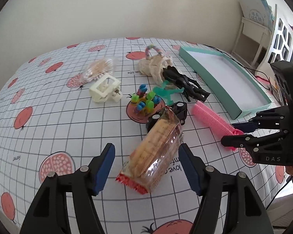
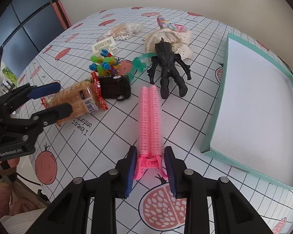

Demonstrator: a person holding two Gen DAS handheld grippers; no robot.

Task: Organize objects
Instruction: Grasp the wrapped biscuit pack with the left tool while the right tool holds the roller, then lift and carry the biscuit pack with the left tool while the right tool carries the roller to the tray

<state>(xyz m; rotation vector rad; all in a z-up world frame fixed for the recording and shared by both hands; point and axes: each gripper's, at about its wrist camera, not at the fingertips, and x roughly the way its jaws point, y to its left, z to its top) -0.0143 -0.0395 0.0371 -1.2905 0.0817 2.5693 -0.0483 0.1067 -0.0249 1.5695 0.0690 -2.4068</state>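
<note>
Pink hair clip (image 2: 149, 117) between right tool (image 2: 150, 170) pads.

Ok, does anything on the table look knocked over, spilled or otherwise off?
Nothing is spilled or broken. The black toy car lies tipped over, wheels sideways, against the clear cracker pack with red ends. The teal shallow box is empty, while the items are scattered on the fruit-print tablecloth.
</note>
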